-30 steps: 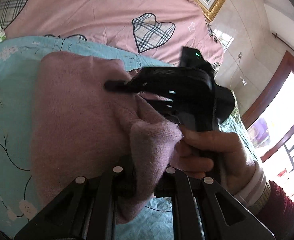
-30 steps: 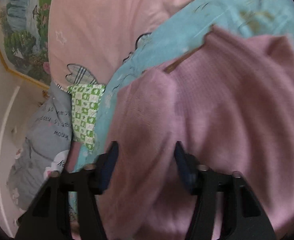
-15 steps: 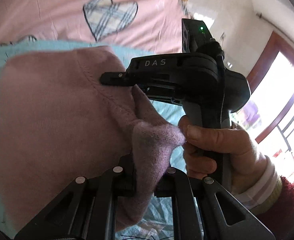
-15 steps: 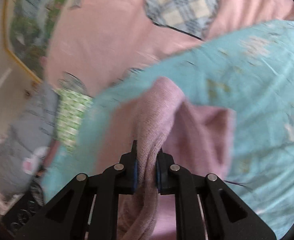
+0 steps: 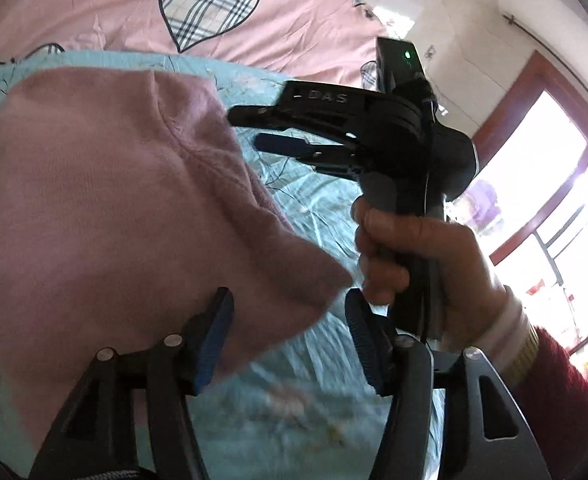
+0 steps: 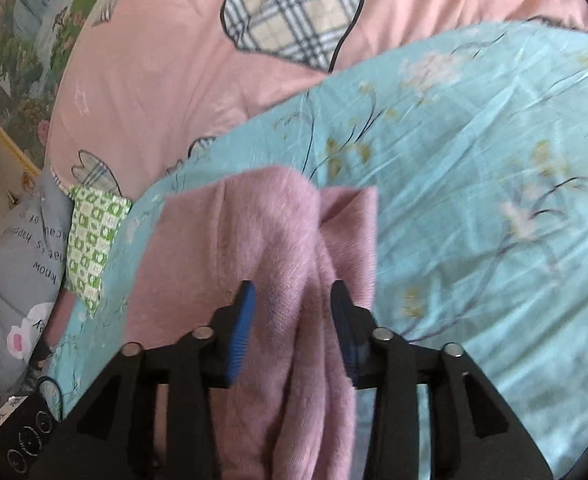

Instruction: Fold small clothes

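A mauve knitted garment lies folded on the light blue floral sheet; it also shows in the right wrist view. My left gripper is open, and a corner of the garment lies loose between its jaws. My right gripper is open, with a bunched fold of the garment lying between its blue pads. In the left wrist view the right gripper sits just right of the garment, held by a hand.
A pink quilt with plaid hearts lies behind the blue sheet. A green checked cloth and a grey printed pillow lie at the left. A window is at the right.
Both grippers have opened and let go of the garment. The garment has dropped flatter on the sheet, and the right gripper has pulled away to its right.
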Demonstrator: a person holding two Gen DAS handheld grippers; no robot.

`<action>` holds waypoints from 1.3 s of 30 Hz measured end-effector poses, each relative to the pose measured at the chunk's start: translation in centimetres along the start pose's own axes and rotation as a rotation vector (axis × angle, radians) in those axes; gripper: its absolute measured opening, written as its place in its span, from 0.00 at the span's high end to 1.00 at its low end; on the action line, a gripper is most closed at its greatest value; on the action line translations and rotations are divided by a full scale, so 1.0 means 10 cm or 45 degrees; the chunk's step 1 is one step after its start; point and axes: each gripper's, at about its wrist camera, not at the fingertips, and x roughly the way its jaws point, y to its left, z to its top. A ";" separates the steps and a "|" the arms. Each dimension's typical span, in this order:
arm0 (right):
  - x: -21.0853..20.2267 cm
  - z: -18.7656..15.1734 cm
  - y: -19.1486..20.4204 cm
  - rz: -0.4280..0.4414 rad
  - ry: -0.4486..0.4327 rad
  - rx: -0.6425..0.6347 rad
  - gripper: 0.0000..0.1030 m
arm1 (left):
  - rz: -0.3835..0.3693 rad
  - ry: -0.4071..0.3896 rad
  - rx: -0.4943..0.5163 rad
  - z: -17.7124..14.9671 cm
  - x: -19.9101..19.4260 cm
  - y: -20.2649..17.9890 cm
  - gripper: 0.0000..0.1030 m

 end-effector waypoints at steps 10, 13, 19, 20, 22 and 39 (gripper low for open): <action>-0.19 -0.20 0.03 -0.016 0.000 -0.007 0.22 | 0.162 -0.119 -0.202 -0.13 -0.84 0.70 0.28; -0.10 -0.24 0.02 0.001 0.029 0.015 0.21 | 0.125 -0.097 -0.304 -0.02 -0.85 0.98 0.23; 0.03 -0.21 -0.03 0.017 0.058 0.022 0.14 | 0.092 -0.053 -0.468 0.19 -0.67 1.52 0.21; 0.05 -0.20 -0.05 0.017 0.065 0.025 0.14 | 0.074 -0.048 -0.503 0.22 -0.62 1.62 0.21; 0.12 -0.18 -0.09 0.013 0.081 0.032 0.14 | 0.033 -0.039 -0.565 0.30 -0.48 1.81 0.21; 0.45 -0.28 0.06 0.210 0.147 0.054 0.67 | 0.037 -0.071 -0.484 0.59 -0.14 1.91 0.61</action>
